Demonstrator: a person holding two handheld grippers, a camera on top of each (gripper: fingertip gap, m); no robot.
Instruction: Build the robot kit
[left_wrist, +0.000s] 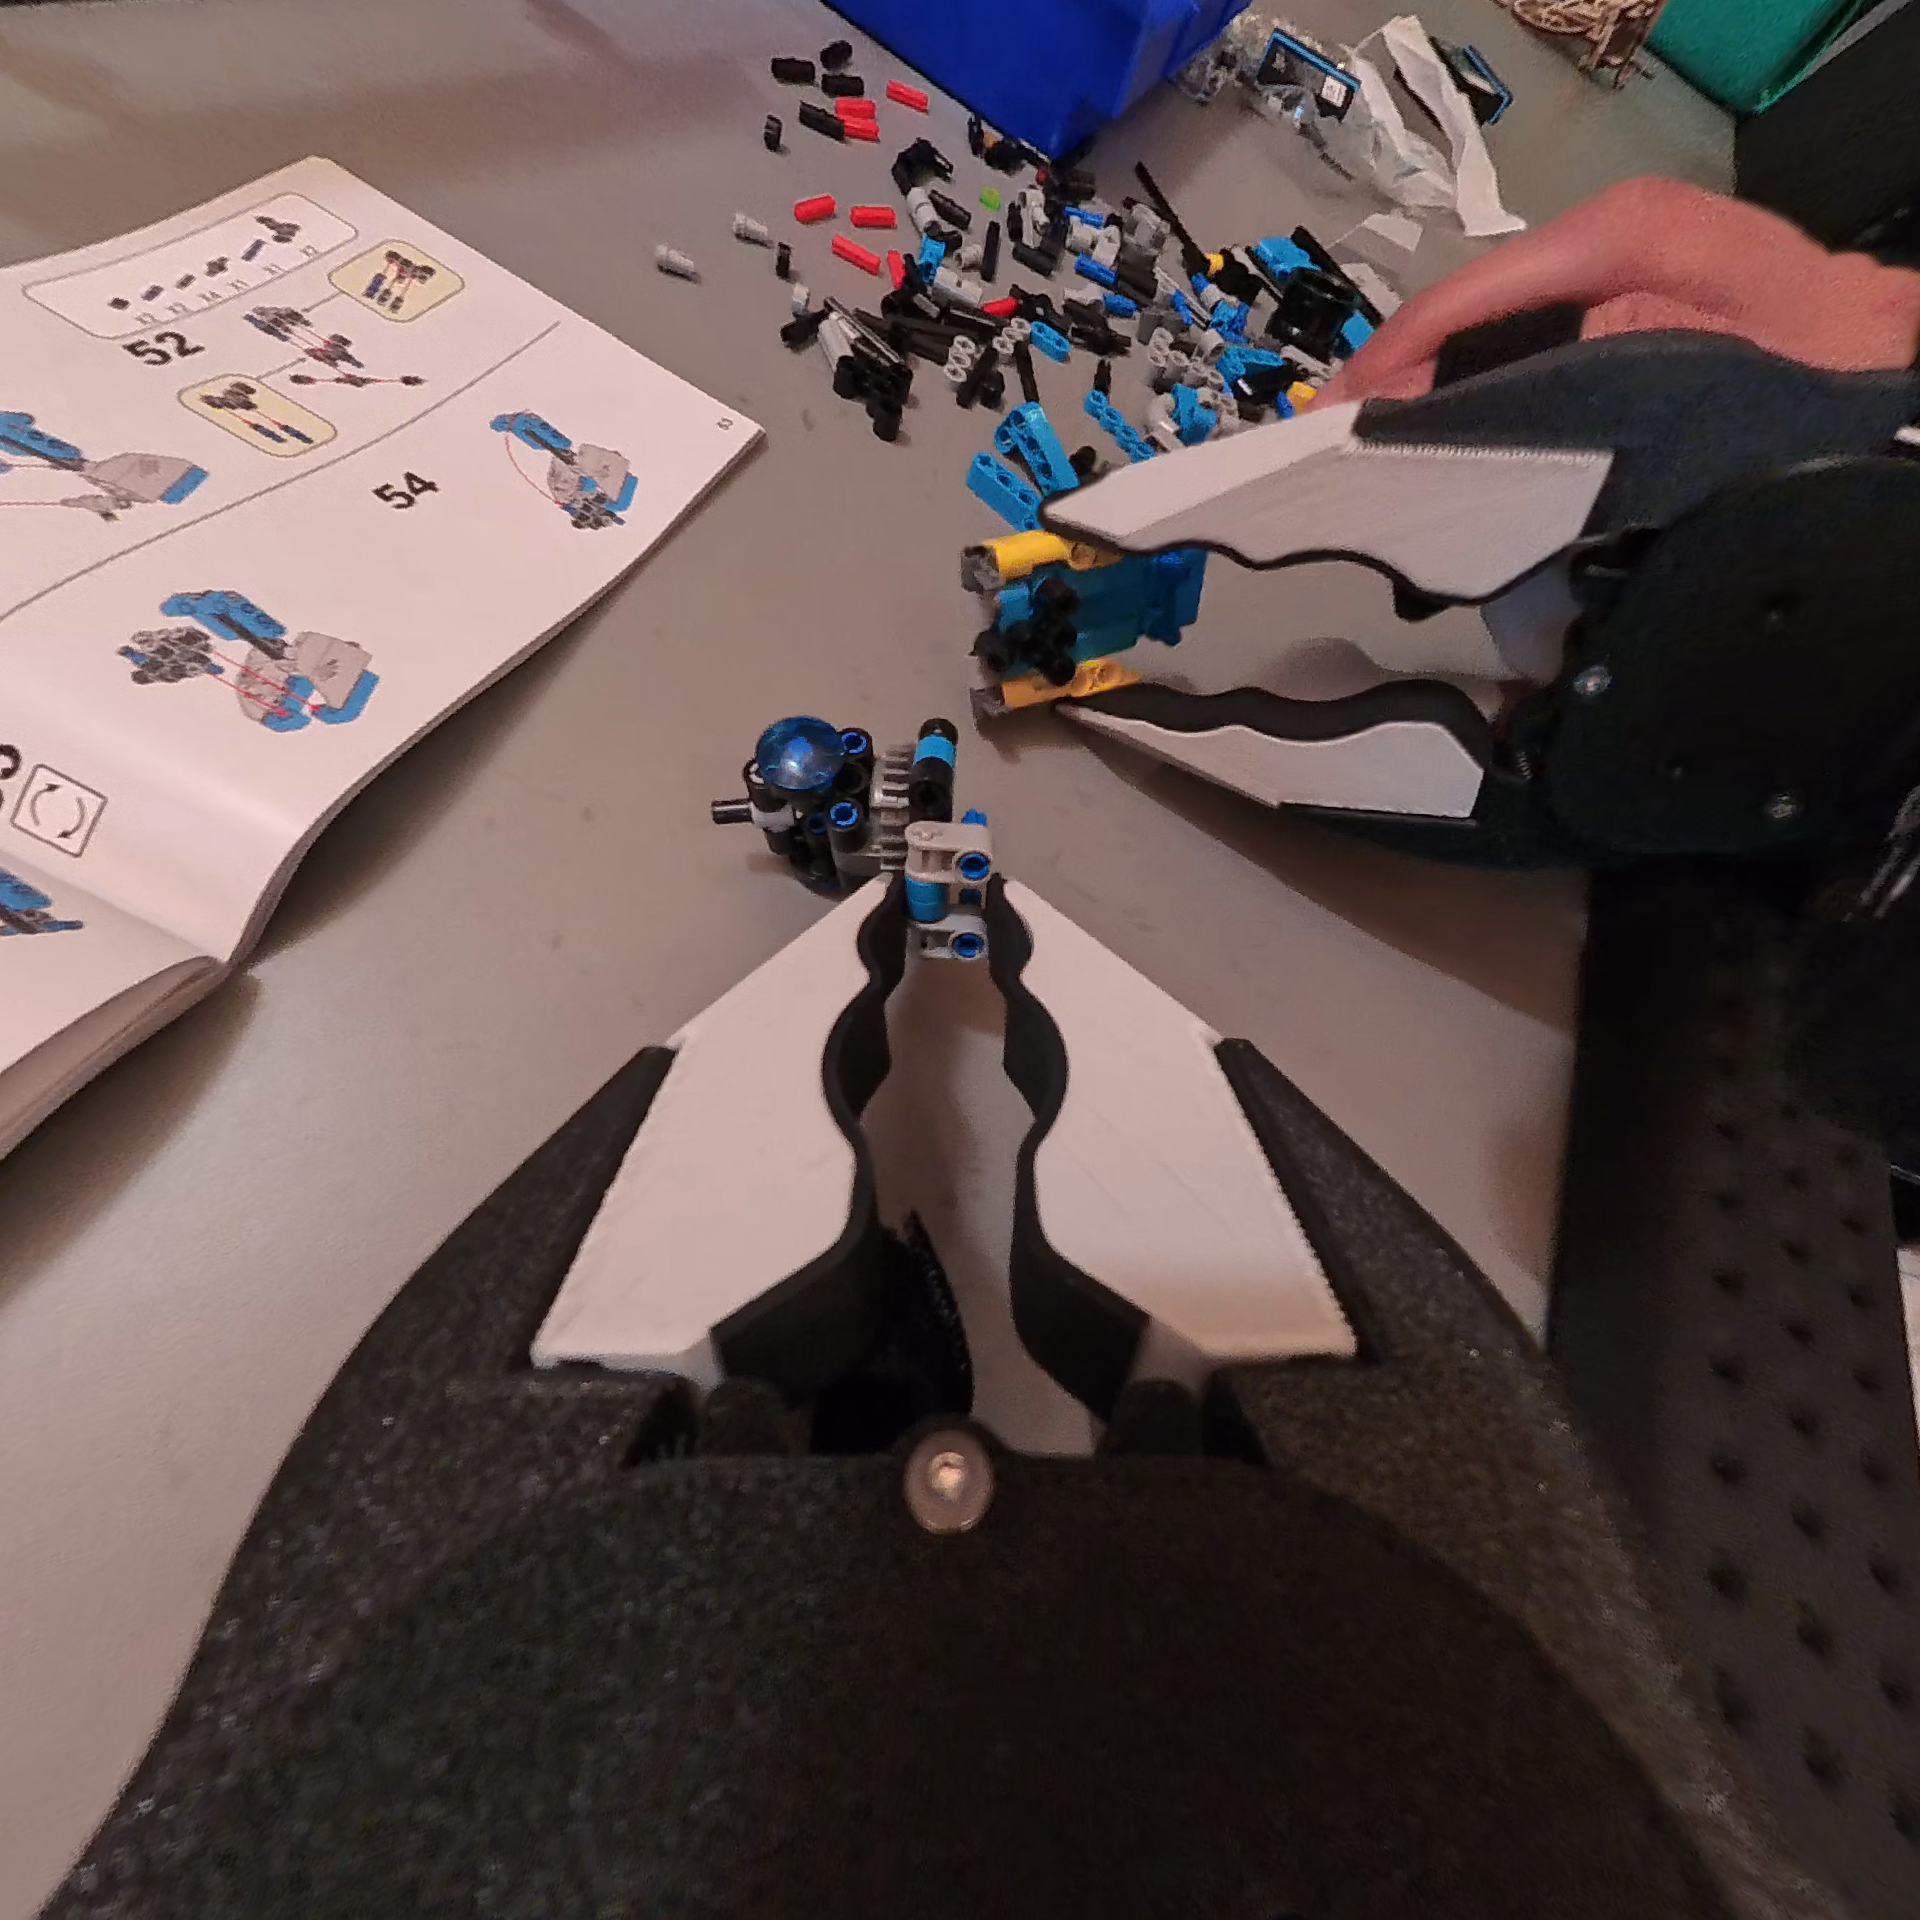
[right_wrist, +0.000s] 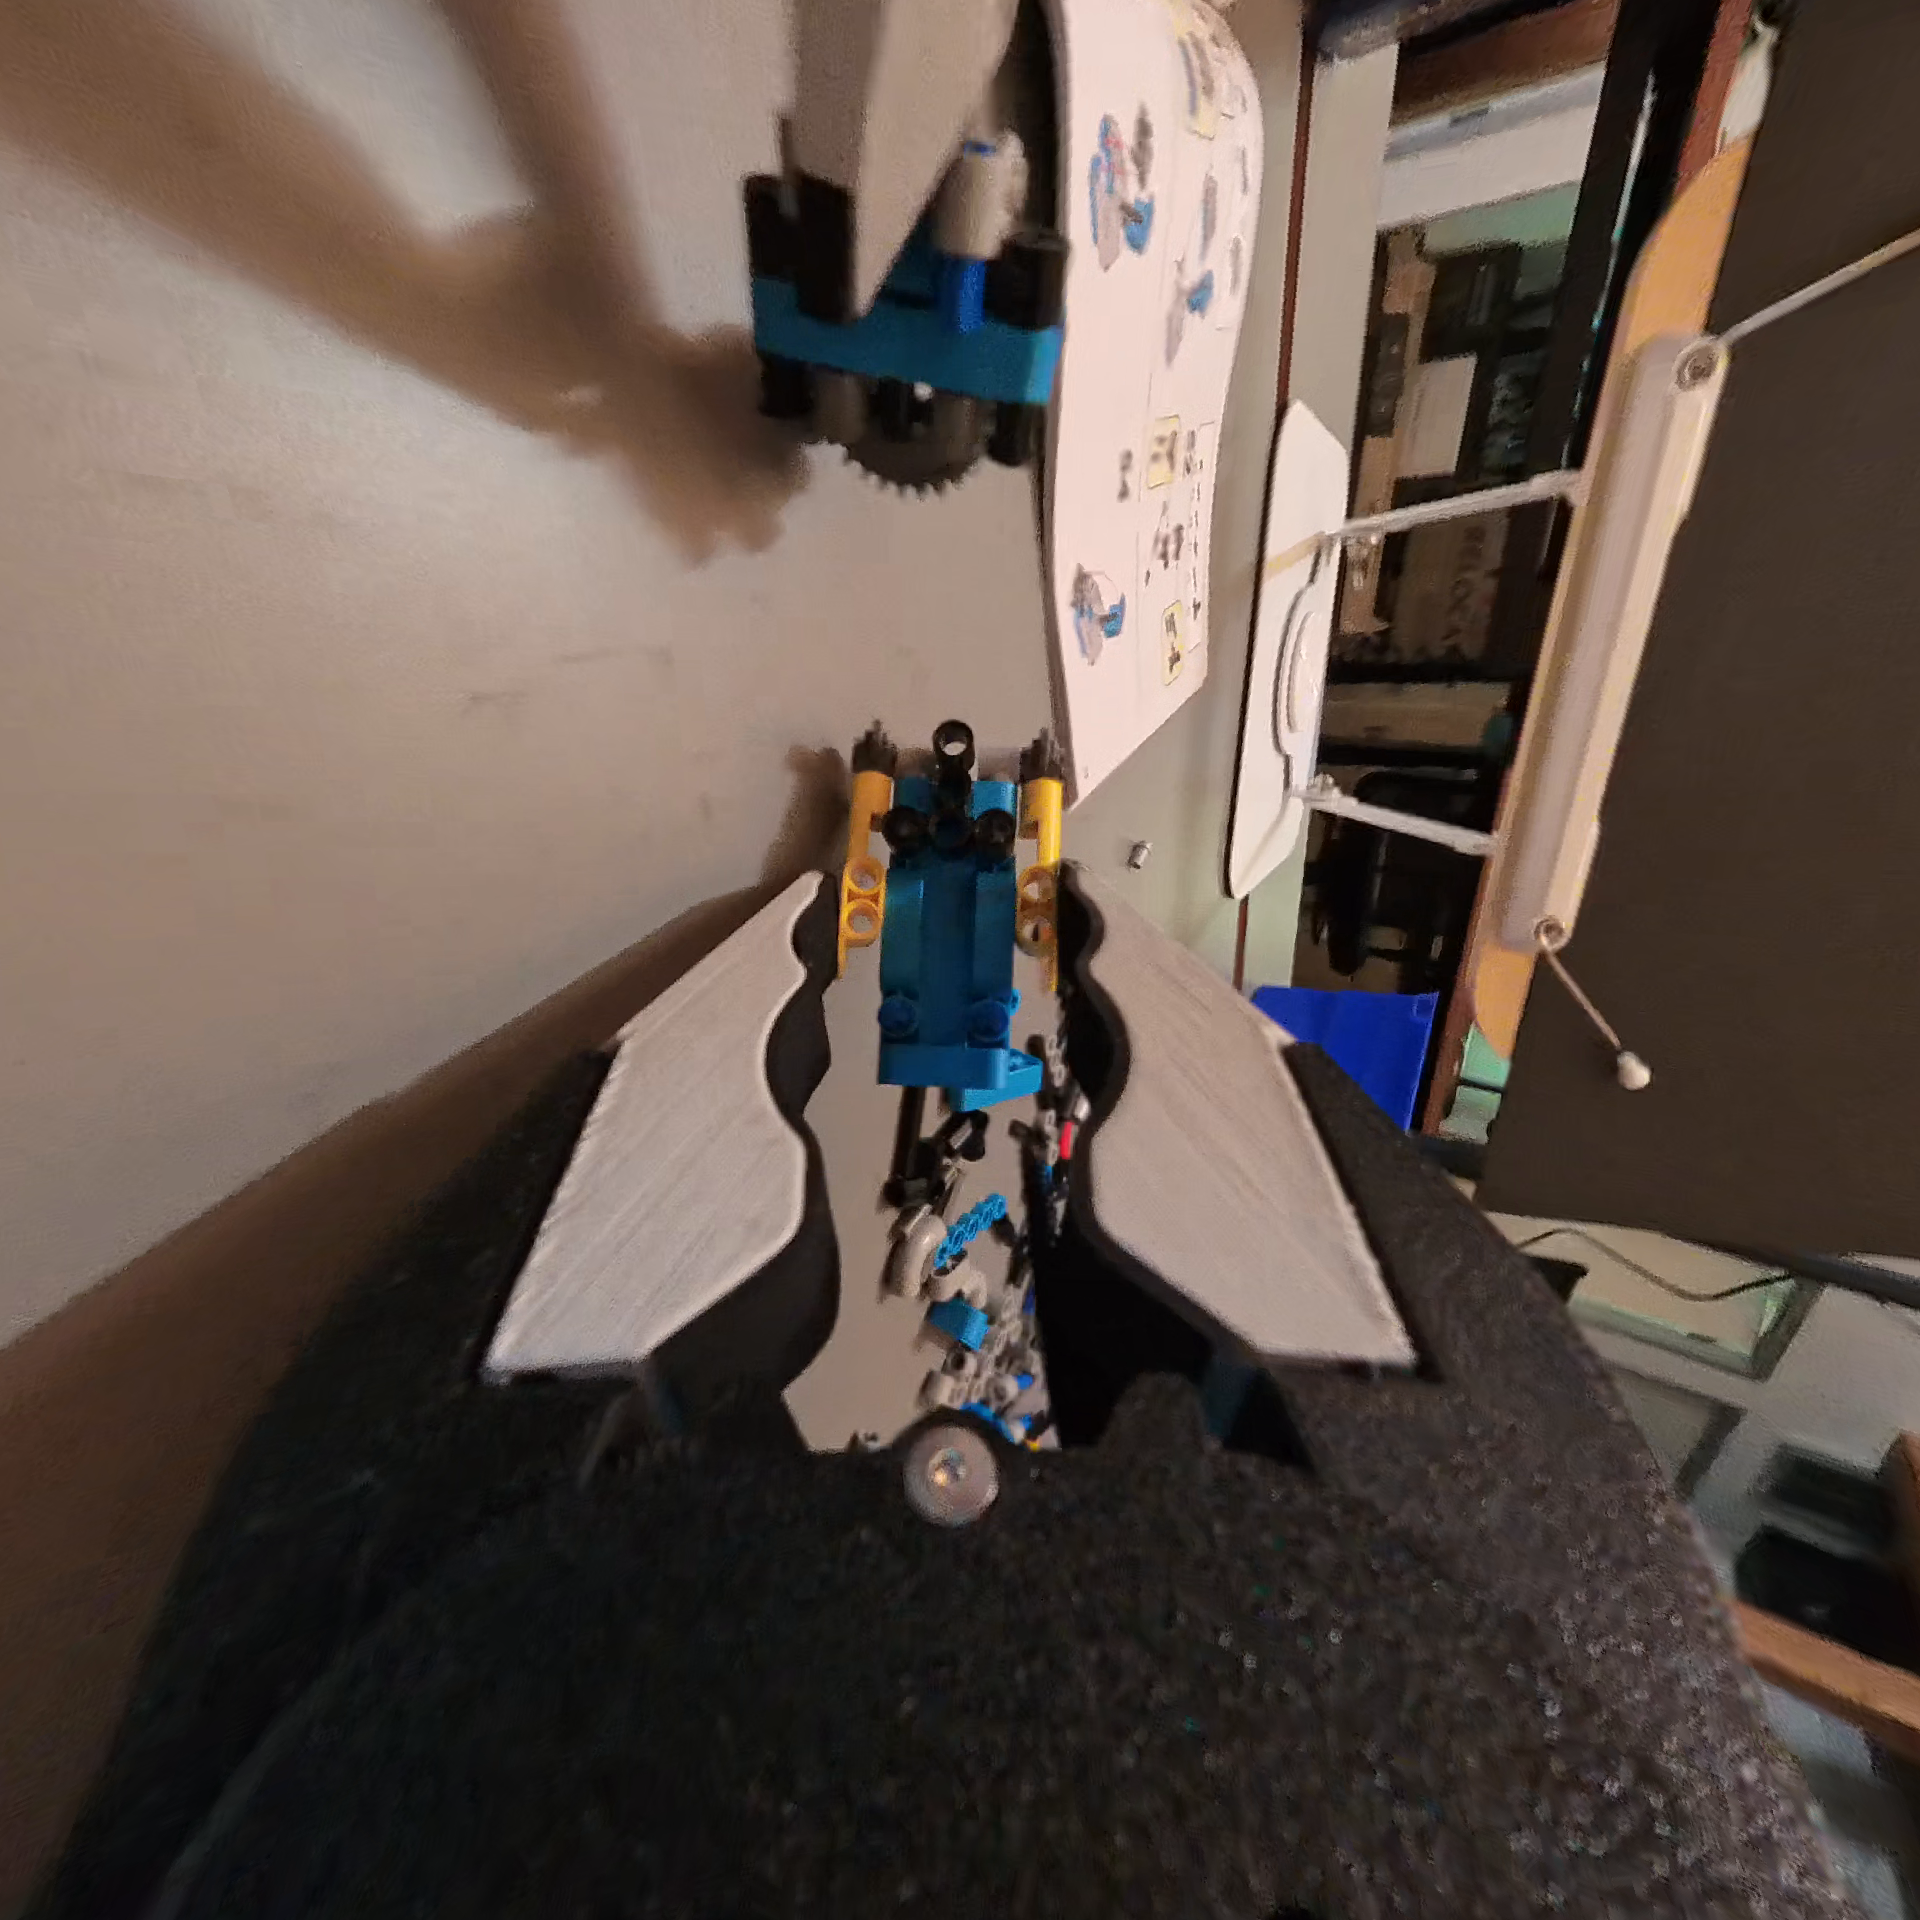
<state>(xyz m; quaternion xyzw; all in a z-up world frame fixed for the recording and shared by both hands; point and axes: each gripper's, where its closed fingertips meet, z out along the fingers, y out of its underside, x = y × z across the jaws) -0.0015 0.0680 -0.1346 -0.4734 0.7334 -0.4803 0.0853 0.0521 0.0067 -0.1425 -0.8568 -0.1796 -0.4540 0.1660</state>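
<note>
While our left gripper (left_wrist: 940, 909) pinches the small grey-black assembly (left_wrist: 862, 805), our right gripper (left_wrist: 1049, 613), just beyond, clamps the blue-yellow assembly (left_wrist: 1081, 613) crosswise

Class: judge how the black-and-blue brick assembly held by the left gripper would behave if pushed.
The brick assembly looks light and rigid. Gripped only by its grey end piece, it may pivot or pop apart. Its round gear underneath suggests wobble on the table.

A grey table (left_wrist: 520, 1091) fills the left wrist view, evenly lit. Beyond its edge, in the right wrist view (turned sideways), stand dark shelves (right_wrist: 1455, 343), a white folding chair (right_wrist: 1288, 665), and a dark panel (right_wrist: 1766, 727).
</note>
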